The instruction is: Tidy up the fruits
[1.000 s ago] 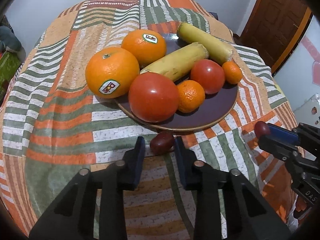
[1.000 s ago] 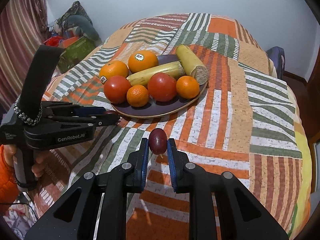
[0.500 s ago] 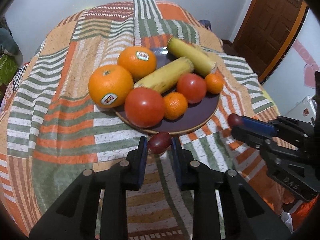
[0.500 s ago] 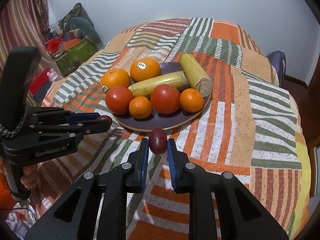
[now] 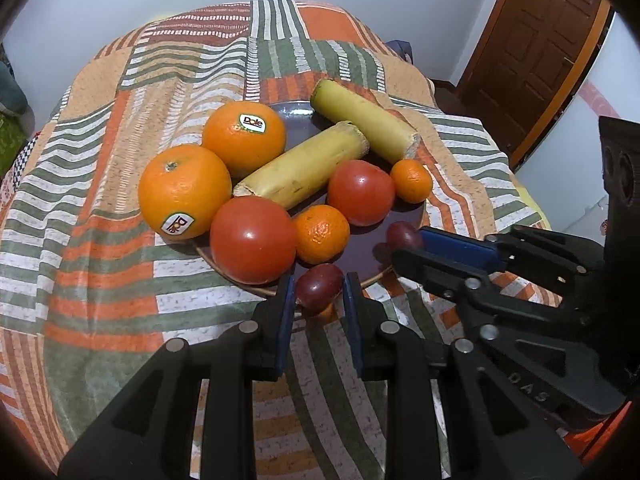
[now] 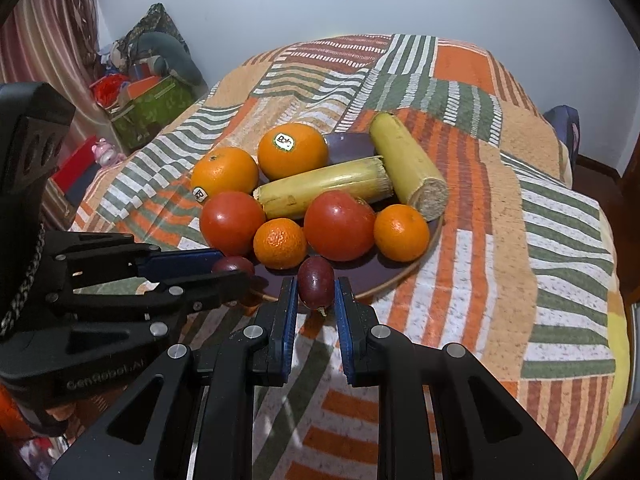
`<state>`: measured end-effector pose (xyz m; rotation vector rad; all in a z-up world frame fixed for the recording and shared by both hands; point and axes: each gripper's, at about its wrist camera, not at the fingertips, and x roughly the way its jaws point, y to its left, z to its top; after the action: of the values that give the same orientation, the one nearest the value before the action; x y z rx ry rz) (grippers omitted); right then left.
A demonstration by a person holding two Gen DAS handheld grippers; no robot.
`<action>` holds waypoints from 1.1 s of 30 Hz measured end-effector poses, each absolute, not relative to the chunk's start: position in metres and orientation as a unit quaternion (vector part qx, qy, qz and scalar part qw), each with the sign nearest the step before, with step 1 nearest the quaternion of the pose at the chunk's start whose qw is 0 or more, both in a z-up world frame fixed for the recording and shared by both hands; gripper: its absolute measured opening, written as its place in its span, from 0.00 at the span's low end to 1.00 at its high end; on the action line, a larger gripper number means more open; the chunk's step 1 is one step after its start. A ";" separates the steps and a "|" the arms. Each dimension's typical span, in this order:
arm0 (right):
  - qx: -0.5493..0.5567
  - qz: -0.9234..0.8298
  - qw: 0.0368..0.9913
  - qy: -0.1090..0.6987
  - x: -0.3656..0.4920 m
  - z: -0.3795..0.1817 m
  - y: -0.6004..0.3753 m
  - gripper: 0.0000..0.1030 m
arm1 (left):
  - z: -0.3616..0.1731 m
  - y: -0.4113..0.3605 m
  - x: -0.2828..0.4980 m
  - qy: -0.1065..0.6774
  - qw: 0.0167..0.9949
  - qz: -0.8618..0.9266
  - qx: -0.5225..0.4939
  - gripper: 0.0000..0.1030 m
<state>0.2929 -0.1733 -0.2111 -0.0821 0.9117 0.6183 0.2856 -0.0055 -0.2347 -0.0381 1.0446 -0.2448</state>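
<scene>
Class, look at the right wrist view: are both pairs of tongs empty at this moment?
No: the right tongs grip a dark red grape, and the left tongs grip another dark red grape near the plate.

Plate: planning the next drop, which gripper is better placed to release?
Right. The right gripper holds its fruit over bare plate; the left gripper holds the other fruit at the rim.

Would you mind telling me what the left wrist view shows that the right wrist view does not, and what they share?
Only the left wrist view shows the brown wooden door. Only the right wrist view shows the green box, the striped curtain and the cut end of the far cane piece. Both show the plate of oranges, tomatoes and cane on the patchwork cloth, with the left gripper and right gripper each holding a grape at the plate's near rim.
</scene>
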 end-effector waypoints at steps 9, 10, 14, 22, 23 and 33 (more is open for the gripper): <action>-0.039 0.291 0.851 0.435 0.297 -0.217 -0.171 0.17 | -0.240 -0.005 0.289 0.502 0.856 -0.120 -0.023 0.24; -0.041 0.290 0.852 0.435 0.297 -0.217 -0.171 0.17 | -0.240 -0.006 0.289 0.502 0.856 -0.120 -0.022 0.24; -0.040 0.287 0.850 0.440 0.300 -0.216 -0.173 0.17 | -0.241 -0.005 0.288 0.507 0.853 -0.117 -0.025 0.29; -0.042 0.282 0.853 0.437 0.293 -0.206 -0.179 0.23 | -0.226 0.002 0.276 0.494 0.863 -0.106 -0.026 0.36; -0.041 0.282 0.855 0.434 0.292 -0.203 -0.180 0.23 | -0.220 0.003 0.272 0.487 0.867 -0.104 -0.025 0.36; -0.027 0.269 0.898 0.347 0.255 -0.122 -0.205 0.23 | -0.144 0.015 0.231 0.407 0.908 -0.087 -0.043 0.36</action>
<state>0.2550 -0.2047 -0.1224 -0.0567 0.7192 0.5566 0.2309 0.0146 -0.1444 -0.0879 0.8398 -0.1805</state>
